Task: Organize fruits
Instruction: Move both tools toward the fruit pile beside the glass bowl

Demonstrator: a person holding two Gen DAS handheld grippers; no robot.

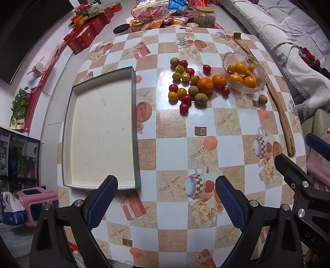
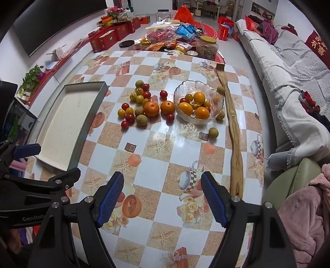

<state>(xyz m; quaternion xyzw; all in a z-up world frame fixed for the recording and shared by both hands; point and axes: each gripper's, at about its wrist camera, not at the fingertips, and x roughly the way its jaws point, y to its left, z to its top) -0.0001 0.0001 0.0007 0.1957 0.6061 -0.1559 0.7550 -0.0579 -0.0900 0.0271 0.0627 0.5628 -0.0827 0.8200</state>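
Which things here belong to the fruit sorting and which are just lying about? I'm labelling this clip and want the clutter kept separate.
Part of the job: loose fruit pile, glass bowl of fruit, empty tray, left gripper and right gripper, both open.

Just lying about: wooden stick, jars and snack bags at the table's far end, red boxes.

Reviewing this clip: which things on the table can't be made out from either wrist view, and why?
- Glass bowl: fruit at the bottom is hidden under the top oranges in both views.
- Loose fruit pile: the exact count is unclear; pieces overlap and are small.
- Wooden stick: its near end is hidden behind the right gripper in the right wrist view.
- Jar: contents are too small to make out.
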